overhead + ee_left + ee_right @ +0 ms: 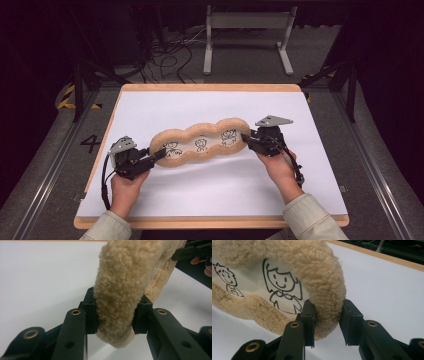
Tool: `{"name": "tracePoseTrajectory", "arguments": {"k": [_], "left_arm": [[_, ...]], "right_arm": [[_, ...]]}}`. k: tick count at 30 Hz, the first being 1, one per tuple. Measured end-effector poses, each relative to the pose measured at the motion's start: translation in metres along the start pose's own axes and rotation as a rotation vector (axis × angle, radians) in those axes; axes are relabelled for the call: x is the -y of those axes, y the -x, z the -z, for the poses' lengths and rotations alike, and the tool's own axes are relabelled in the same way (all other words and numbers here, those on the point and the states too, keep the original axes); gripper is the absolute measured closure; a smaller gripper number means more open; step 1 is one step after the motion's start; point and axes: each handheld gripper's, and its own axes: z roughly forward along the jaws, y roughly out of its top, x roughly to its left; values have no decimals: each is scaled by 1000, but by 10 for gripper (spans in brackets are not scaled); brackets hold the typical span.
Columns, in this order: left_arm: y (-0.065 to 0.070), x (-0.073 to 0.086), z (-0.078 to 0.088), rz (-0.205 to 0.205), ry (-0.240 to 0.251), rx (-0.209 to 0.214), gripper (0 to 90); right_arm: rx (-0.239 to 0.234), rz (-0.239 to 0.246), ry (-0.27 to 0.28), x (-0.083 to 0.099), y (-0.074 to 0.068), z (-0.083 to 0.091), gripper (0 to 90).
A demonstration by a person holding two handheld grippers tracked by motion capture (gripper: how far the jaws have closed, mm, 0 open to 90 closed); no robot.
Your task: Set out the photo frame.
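A long tan fleece cushion (pixel 200 141) with a lobed woolly rim and a white centre bearing three cartoon figures lies across the middle of the white table top (pixel 210 190). My left gripper (pixel 159 154) is shut on the cushion's left end; its jaws squeeze the woolly rim (pixel 117 297) from both sides. My right gripper (pixel 245 138) is shut on the right end, its jaws pinching the rim (pixel 327 302) beside a drawn smiling figure (pixel 282 287). The far gripper (pixel 192 252) and some fingers appear at the top right of the left gripper view.
The white surface sits on a wooden board (pixel 210 221) whose edge runs along the front. Beyond the table stand a white metal frame (pixel 247 35), loose cables (pixel 165 55) on the floor and dark stands at both sides.
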Motion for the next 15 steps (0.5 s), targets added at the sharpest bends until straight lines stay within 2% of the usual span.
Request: {"name": "tracePoseTrajectory", "arguments": {"k": [5,8,9,11,15], "left_arm": [[3,-7,-12,-35,-15,47,637],[4,-9,-20,-34,-26,73,636],[3,-10,-23,-45,-25,78,635],[3,-10,-28,-36,-40,97,635],[1,-14,-38,-60,-53,119,635]], "right_arm": [[30,-26,12,12,3,15,675],[47,-44,17,20,6,23,674],[50,-50,20,23,7,25,674],[56,-59,21,27,9,29,674],[65,-80,22,36,11,34,673]]}}
